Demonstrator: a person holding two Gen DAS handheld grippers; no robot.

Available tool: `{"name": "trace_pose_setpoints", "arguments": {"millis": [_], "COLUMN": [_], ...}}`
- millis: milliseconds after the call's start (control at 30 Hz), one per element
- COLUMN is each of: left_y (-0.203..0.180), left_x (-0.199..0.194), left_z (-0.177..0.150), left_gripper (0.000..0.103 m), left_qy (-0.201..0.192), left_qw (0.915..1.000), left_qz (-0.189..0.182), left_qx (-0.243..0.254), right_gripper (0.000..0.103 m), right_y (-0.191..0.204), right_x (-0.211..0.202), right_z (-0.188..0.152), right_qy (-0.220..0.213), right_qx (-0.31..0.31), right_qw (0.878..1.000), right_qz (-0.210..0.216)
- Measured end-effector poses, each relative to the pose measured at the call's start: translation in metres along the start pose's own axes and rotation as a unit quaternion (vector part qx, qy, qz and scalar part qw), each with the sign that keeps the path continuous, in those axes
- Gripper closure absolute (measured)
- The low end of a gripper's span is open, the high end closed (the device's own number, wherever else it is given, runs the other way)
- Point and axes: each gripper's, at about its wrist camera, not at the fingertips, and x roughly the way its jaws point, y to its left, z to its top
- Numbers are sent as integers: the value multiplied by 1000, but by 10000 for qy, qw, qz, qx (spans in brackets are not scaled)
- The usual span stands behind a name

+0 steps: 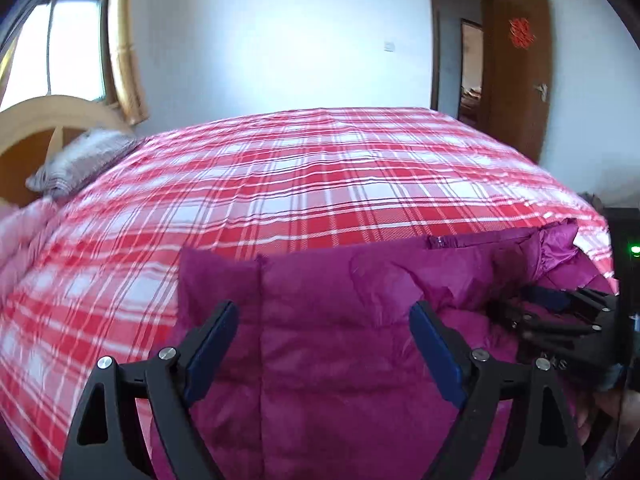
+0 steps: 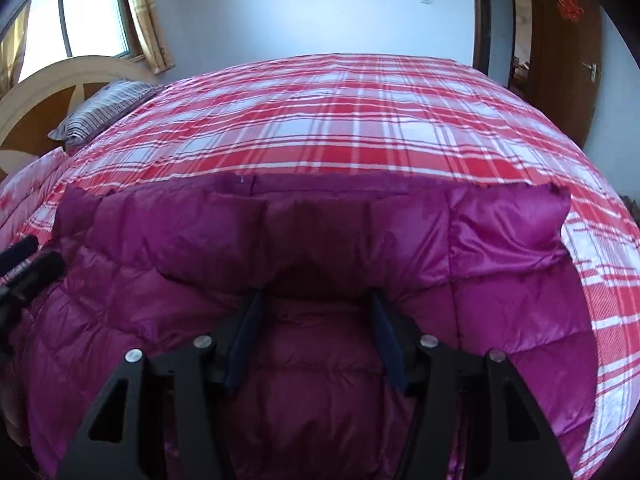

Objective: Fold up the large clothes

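Bed (image 1: 320,184) filling most of both views, covered by a red-and-white plaid sheet (image 2: 360,128) spread flat. Magenta quilted down jacket (image 2: 304,264) lying on the near part of the bed, puffy, with its far edge running straight across the plaid and a shinier panel turned up at its right end. Same jacket (image 1: 320,320) in the left wrist view, a vertical seam running down it and a zip showing near its far edge.

Wooden headboard (image 1: 36,128) at far left, with a striped pillow (image 2: 100,108) leaning beside it. Brown door (image 1: 520,72) standing open at far right, a red ornament on it; window (image 2: 80,12) with yellow curtain at upper left.

Left gripper (image 1: 324,324) just above the jacket, jaws released and spread wide, nothing between the blue pads (image 1: 212,344). Right gripper (image 2: 316,320) low over the jacket's middle, jaws likewise apart, fabric bulging up between them but not pinched. Right gripper (image 1: 560,312) also seen from the side at the left view's right edge, against the jacket.
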Motion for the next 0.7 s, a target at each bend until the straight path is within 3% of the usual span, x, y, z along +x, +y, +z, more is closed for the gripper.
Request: {"name": "trace_pose_setpoints", "arguments": {"millis": [100, 167, 300, 567, 700], "left_y": [2, 10, 16, 6, 1], "left_x": [38, 58, 61, 64, 45], "left_z": [-4, -12, -16, -13, -5], "left_gripper": [15, 15, 13, 12, 12], "left_qy": [397, 681, 658, 712, 399], "left_qw": [9988, 9971, 9968, 9967, 9988], "left_qz": [286, 256, 115, 263, 237], "left_qx": [-12, -228, -430, -284, -185], "right_gripper": [43, 43, 42, 37, 35], "right_y": [1, 1, -9, -14, -14], "right_x": [-1, -3, -3, 11, 12], "right_z": [0, 4, 8, 2, 2], "right_qy": [-3, 55, -3, -7, 16], "right_qx": [-33, 10, 189, 297, 288], "right_qw": [10000, 10000, 9993, 9993, 9993], "right_qz": [-45, -55, -336, -234, -230]}}
